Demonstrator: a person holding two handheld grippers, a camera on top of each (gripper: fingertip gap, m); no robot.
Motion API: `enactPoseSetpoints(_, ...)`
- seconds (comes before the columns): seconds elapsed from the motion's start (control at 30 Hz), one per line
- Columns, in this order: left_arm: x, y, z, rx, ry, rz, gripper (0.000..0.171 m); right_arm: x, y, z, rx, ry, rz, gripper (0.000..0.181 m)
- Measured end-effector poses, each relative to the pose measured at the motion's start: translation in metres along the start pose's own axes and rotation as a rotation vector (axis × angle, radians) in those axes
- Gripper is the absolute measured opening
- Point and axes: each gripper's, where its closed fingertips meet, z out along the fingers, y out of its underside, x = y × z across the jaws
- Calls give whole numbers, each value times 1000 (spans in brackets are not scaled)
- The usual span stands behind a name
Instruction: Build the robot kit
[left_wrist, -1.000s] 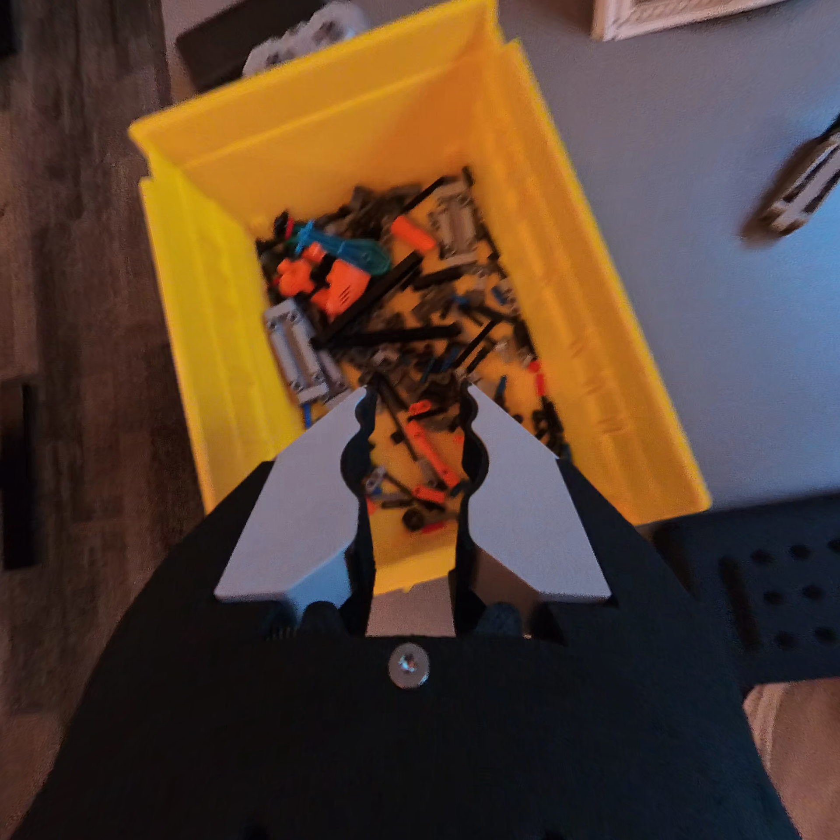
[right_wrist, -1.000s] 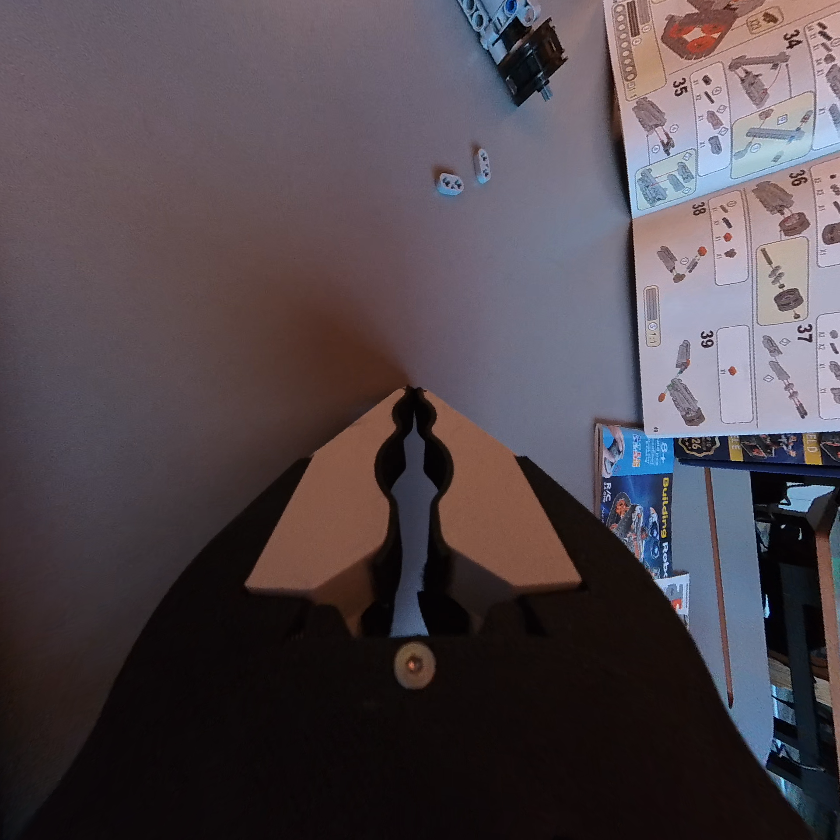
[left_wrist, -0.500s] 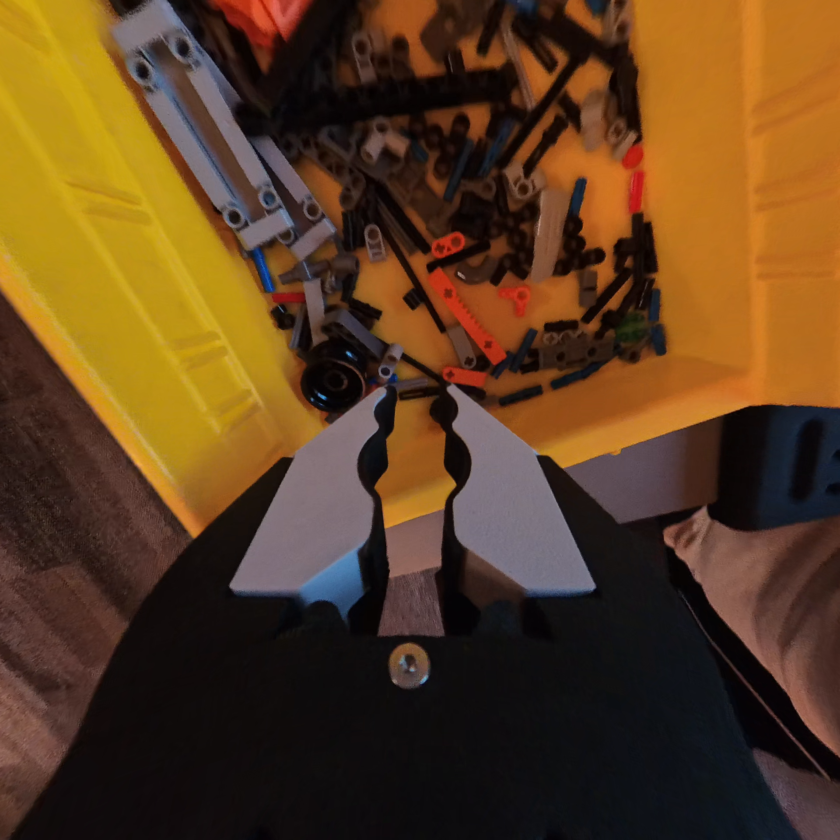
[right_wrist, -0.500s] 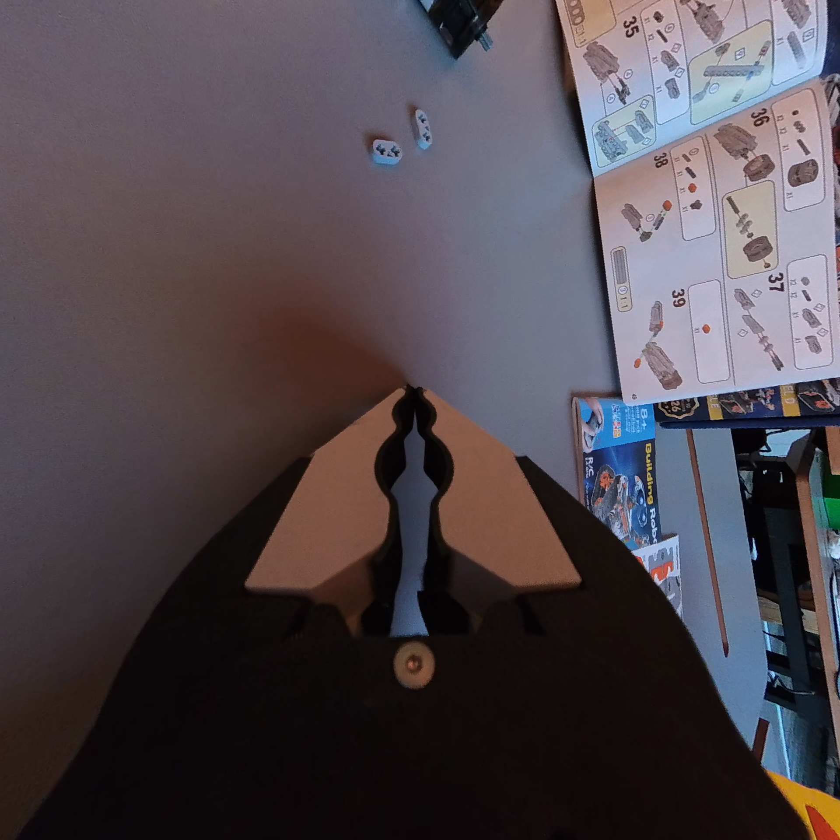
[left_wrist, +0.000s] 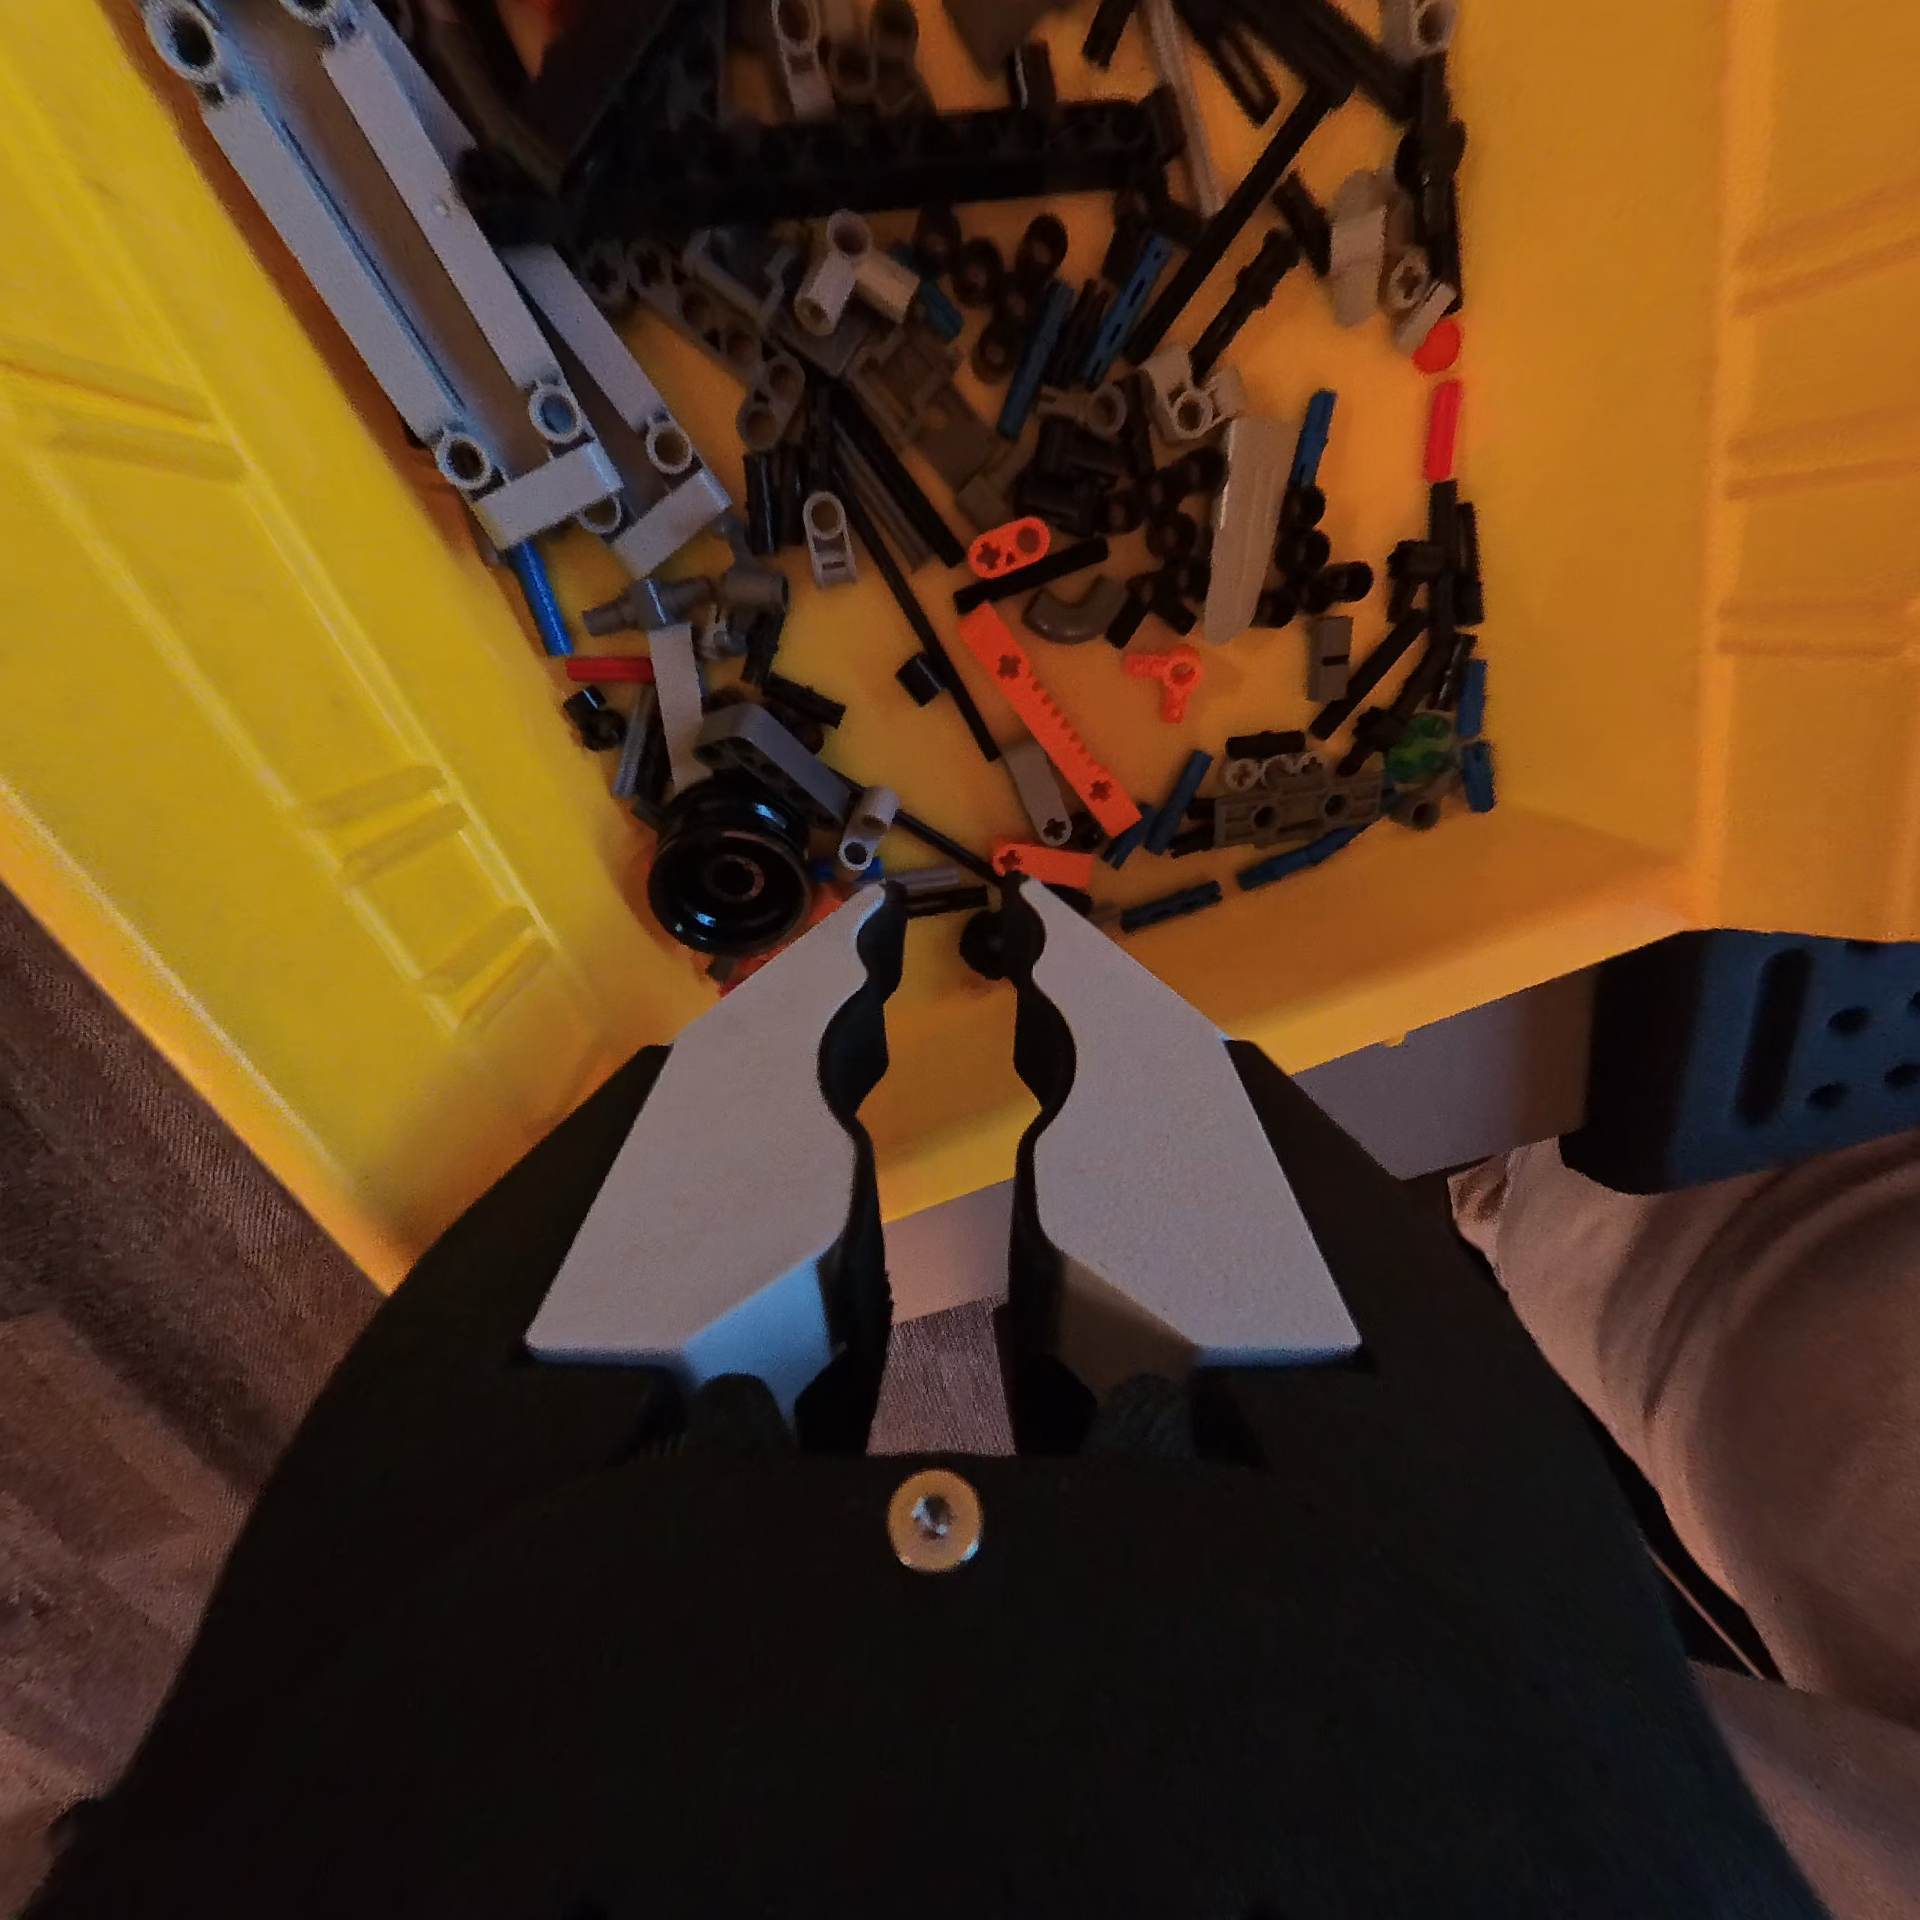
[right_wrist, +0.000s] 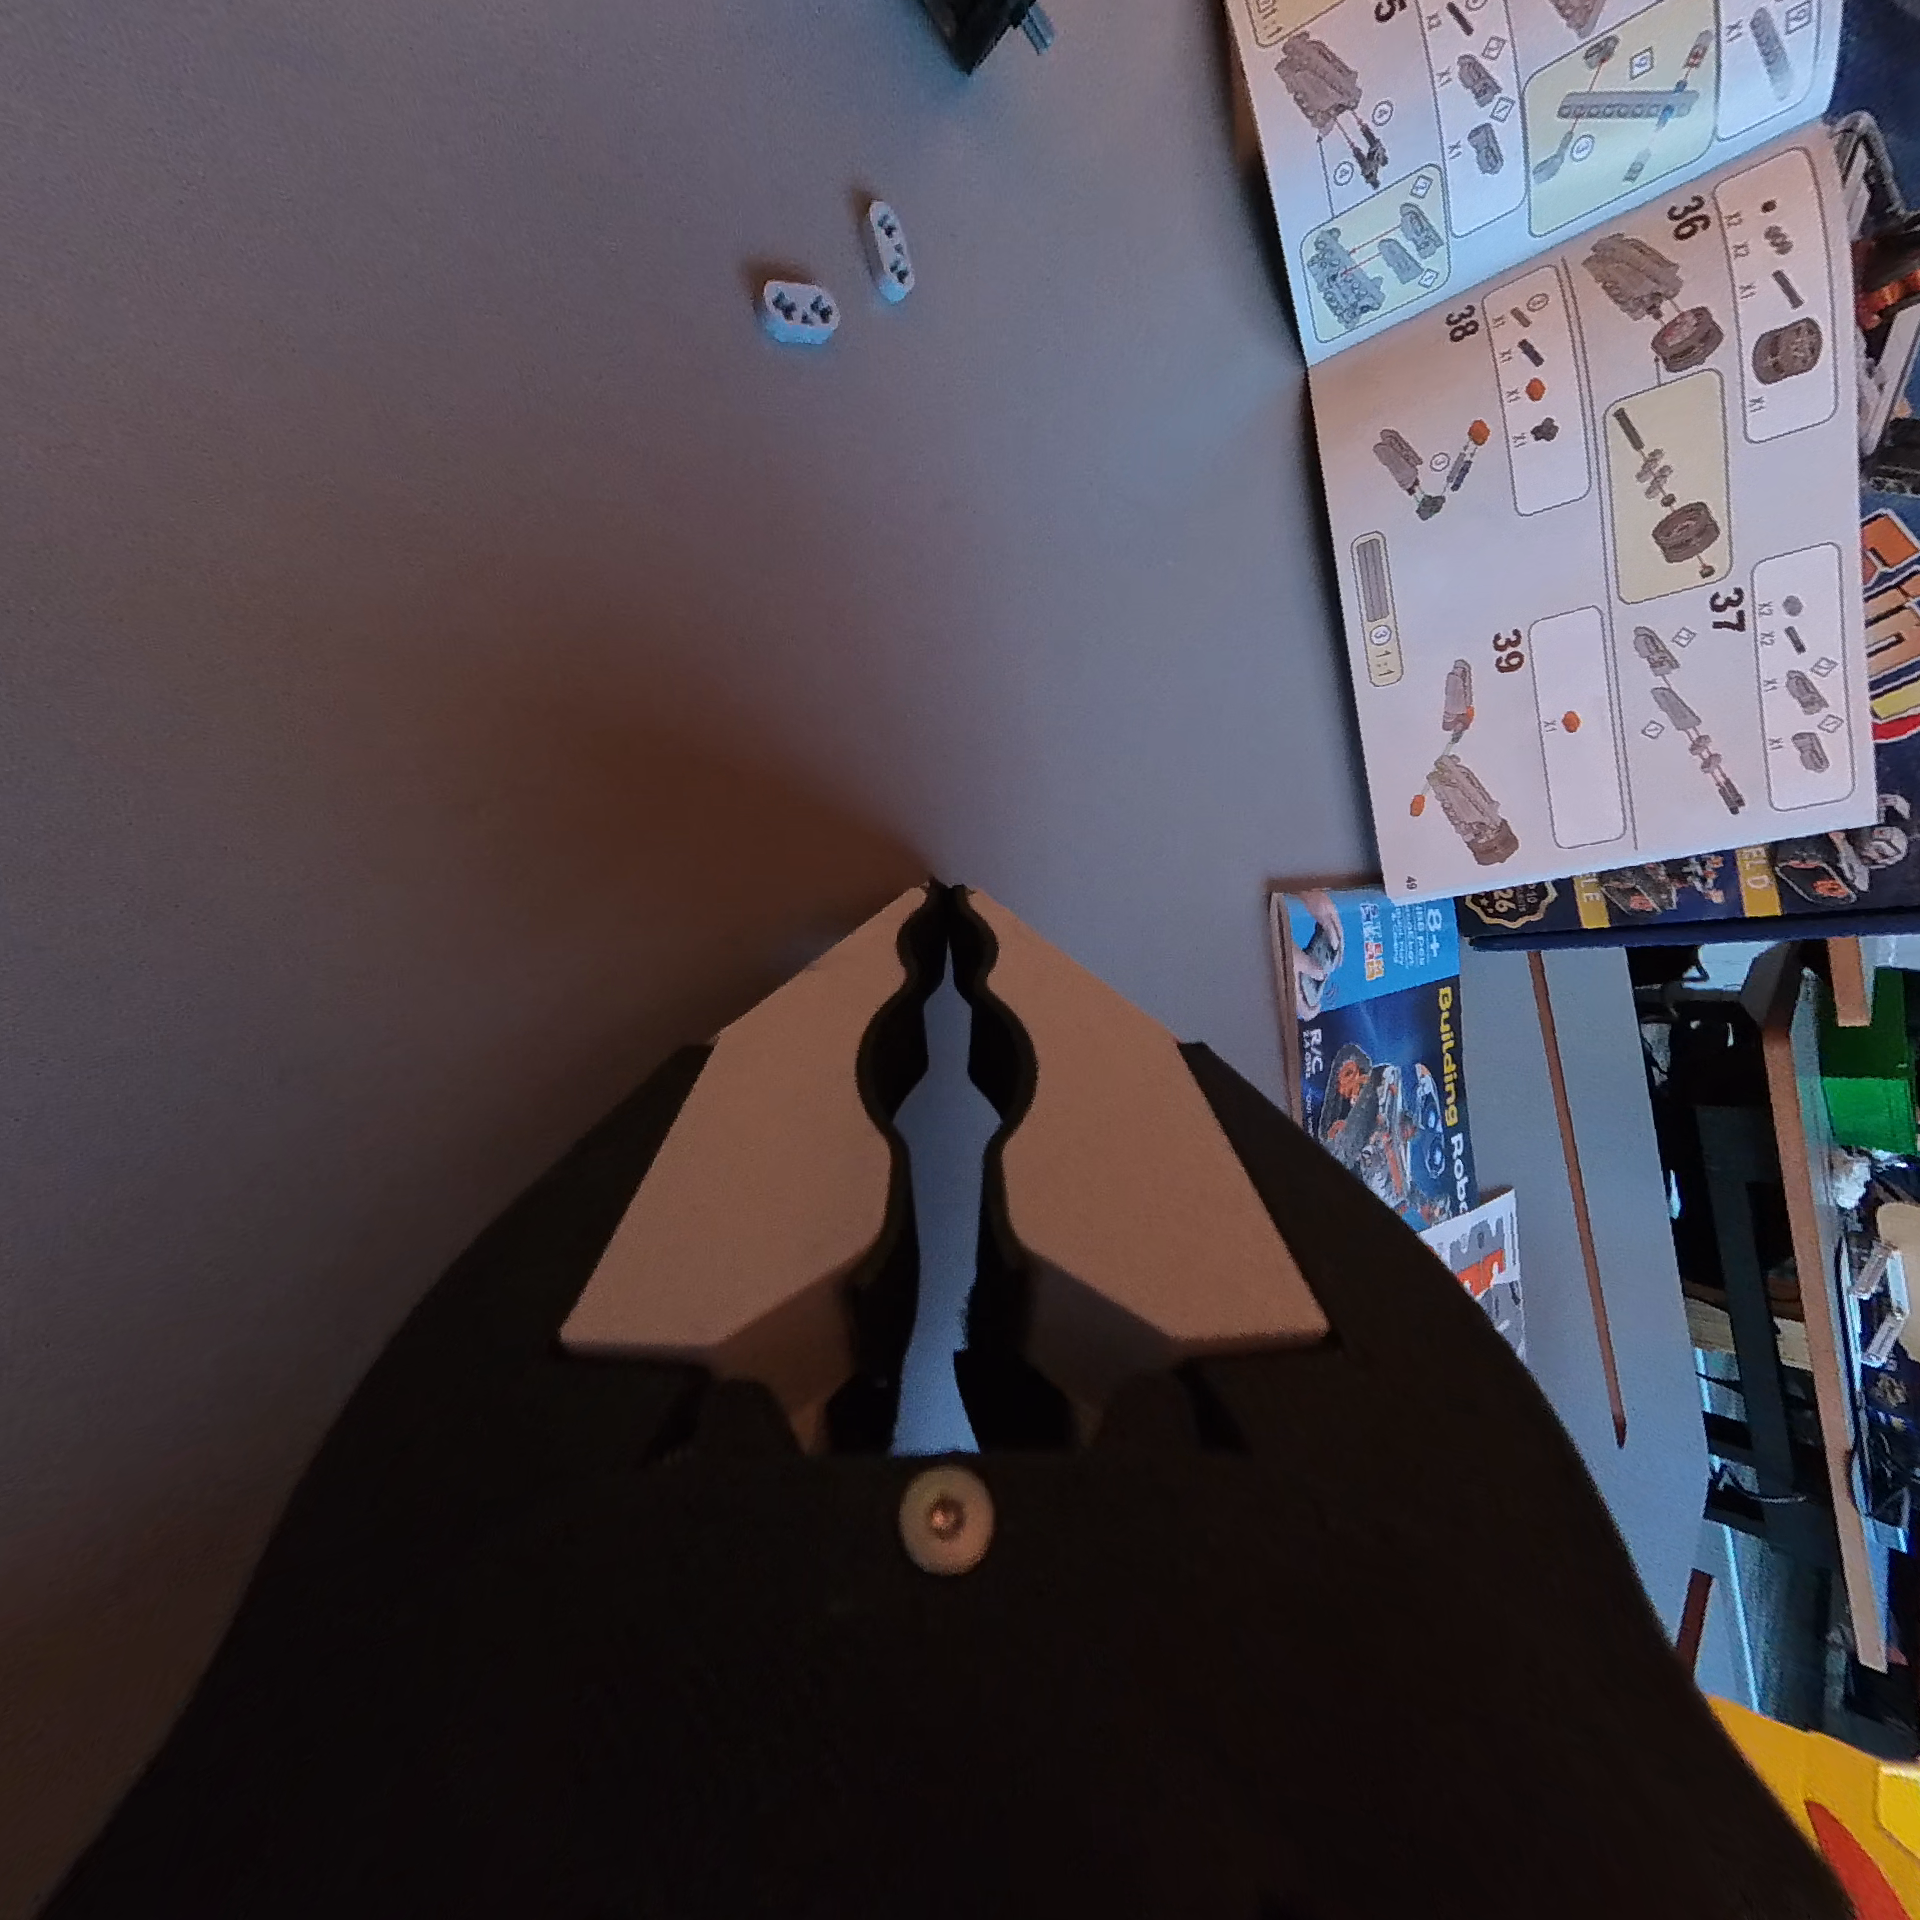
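- The left gripper (left_wrist: 951, 904) hung inside the near end of a yellow plastic bin (left_wrist: 260, 644), its grey fingers (left_wrist: 727, 1122) parted with a clear gap and nothing between them.
- Just off the right fingertip sat a small black round piece (left_wrist: 987, 945), touching or nearly touching it; I could not tell which.
- At ten o'clock from the tips lay a black wheel hub (left_wrist: 727, 878), close beside the left finger.
- At one o'clock, just past the tips, lay an orange toothed rack (left_wrist: 1044, 717), and a small orange connector (left_wrist: 1172, 675) lay further right.
- Further in, a heap of black pins, blue axles and grey connectors covered the bin floor, with two long grey frame beams (left_wrist: 416, 270) at eleven o'clock against the left wall.
- At three o'clock, outside the bin, a black perforated block (left_wrist: 1766, 1049) lay on the table edge.
- The right gripper (right_wrist: 943, 888) stood over bare grey tabletop (right_wrist: 416, 520), fingertips pressed together and gripping nothing.
- Well ahead at twelve o'clock lay two small white two-hole links (right_wrist: 800, 310), near each other but apart.
- At two o'clock an open instruction booklet (right_wrist: 1579, 499) lay on a printed box (right_wrist: 1382, 1049).
- At twelve o'clock, at the far edge, a dark part (right_wrist: 987, 26) was cut off by the frame.
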Motion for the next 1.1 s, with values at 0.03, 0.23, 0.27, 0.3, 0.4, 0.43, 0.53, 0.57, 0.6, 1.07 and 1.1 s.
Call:
enactPoseSetpoints(0.03,1,-3,-2,20,-1,2,16,0,0,0,-3,3,-5,0)
enactPoseSetpoints(0.23,0,-29,-17,207,-74,-29,14,-4,-3,-2,53,-67,111,0)
enactPoseSetpoints(0.27,-1,-33,-21,239,-91,-36,14,-4,-2,-2,65,-94,159,0)
enactPoseSetpoints(0.3,-2,-38,-25,270,-112,-43,13,-3,0,-3,65,-110,198,0)
enactPoseSetpoints(0.4,-10,-50,-37,363,-200,-79,13,-2,5,-6,47,-137,268,0)
enactPoseSetpoints(0.43,-12,-53,-40,387,-224,-90,14,-2,5,-7,40,-139,284,1)
enactPoseSetpoints(0.53,-14,-59,-41,401,-265,-99,16,-6,4,-10,13,-149,318,2)
enactPoseSetpoints(0.57,-15,-60,-40,393,-277,-102,18,-8,3,-11,9,-156,327,2)
enactPoseSetpoints(0.6,-16,-61,-39,382,-287,-102,20,-9,3,-12,6,-164,340,2)
enactPoseSetpoints(1.07,-18,-72,-31,318,-250,-117,24,-11,9,-17,9,-234,499,6)
enactPoseSetpoints(1.1,-16,-65,-29,286,-244,-117,23,-11,9,-17,11,-235,502,6)
